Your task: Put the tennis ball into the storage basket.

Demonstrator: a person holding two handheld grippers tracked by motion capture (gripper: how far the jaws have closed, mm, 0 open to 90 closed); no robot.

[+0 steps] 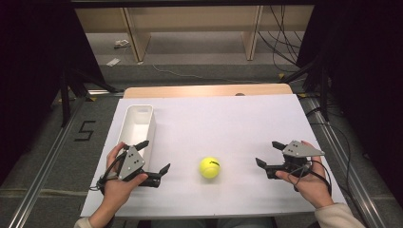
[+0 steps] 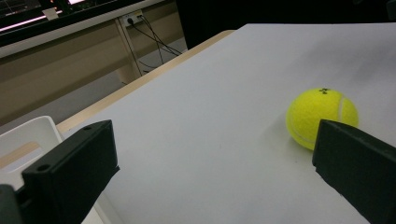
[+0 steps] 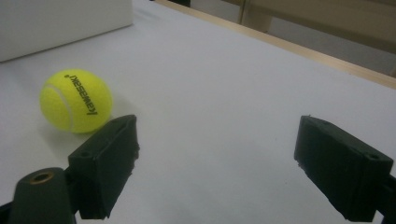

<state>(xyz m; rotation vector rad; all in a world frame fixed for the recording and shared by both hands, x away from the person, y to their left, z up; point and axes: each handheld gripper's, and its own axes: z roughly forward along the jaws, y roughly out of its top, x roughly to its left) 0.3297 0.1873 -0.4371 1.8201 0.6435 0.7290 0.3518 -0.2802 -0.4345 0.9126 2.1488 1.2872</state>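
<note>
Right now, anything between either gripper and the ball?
Nothing visible. The tennis ball sits alone on the white sheet, with bare sheet between it and the left gripper and between it and the right gripper. Both grippers are open. The white bin stands off to the left, beyond the left gripper.

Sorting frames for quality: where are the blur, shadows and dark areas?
High view: table evenly lit, surroundings dark, soft shadow under the tennis ball. Left gripper view: ball fairly sharp, near jaws soft. Right gripper view: print on the ball legible, jaws slightly blurred.
</note>
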